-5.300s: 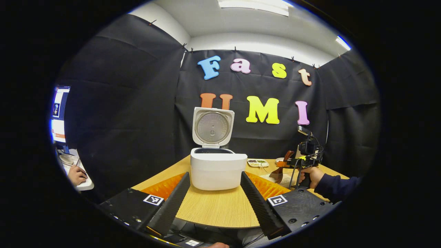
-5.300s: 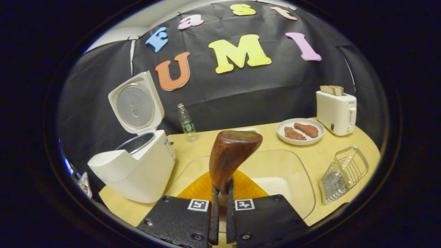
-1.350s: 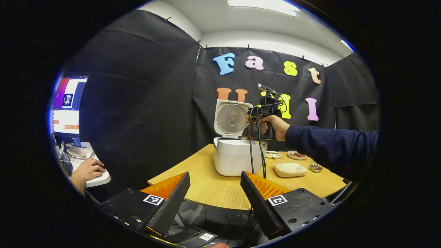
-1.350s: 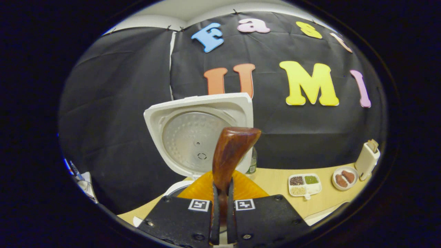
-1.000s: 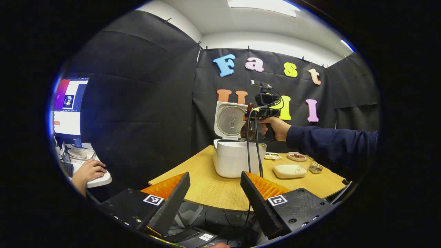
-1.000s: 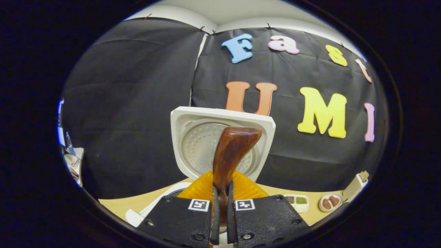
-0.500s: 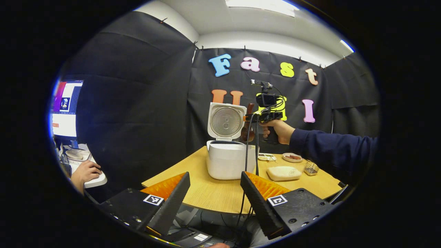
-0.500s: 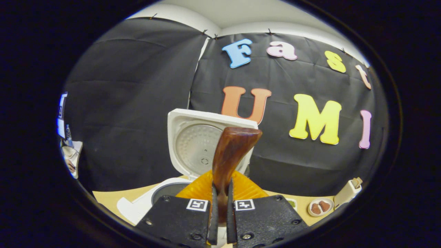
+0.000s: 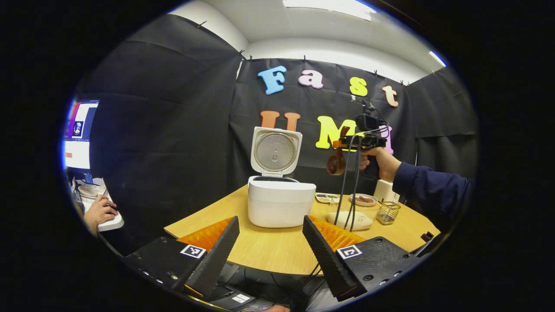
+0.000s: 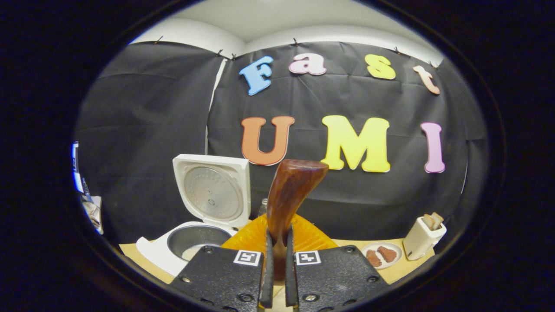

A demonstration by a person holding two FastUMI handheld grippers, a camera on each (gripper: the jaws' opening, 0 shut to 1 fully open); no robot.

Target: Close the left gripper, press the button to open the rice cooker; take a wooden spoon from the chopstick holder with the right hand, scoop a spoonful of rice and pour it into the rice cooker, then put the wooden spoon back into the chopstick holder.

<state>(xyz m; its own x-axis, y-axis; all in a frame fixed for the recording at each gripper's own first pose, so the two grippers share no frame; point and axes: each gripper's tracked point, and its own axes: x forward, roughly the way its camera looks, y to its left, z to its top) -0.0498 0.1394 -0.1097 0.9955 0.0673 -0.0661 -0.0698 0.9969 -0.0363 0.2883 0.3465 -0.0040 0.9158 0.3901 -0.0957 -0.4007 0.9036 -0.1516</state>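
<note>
The white rice cooker (image 9: 281,208) stands on the wooden table with its lid (image 9: 275,151) raised. Some white rice lies in its pot (image 10: 190,249). My right gripper (image 10: 277,242) is shut on the handle of the dark wooden spoon (image 10: 290,195), held high in the air to the right of the cooker. In the left gripper view the spoon's bowl (image 9: 336,164) hangs below that gripper (image 9: 360,141), above the clear rice container (image 9: 349,220). The wire chopstick holder (image 9: 387,212) sits just right of the container. My left gripper (image 9: 271,221) is open, back from the table's near edge.
A toaster (image 10: 422,236) with bread and a plate of meat (image 10: 381,253) stand at the back right. A small divided tray (image 9: 327,198) lies behind the container, and a bottle (image 10: 262,207) stands behind the cooker. Another person's hand (image 9: 99,210) rests at a desk far left.
My right gripper has carried the spoon from over the cooker's pot to the right, now above the rice container. The left gripper stays open and has barely shifted.
</note>
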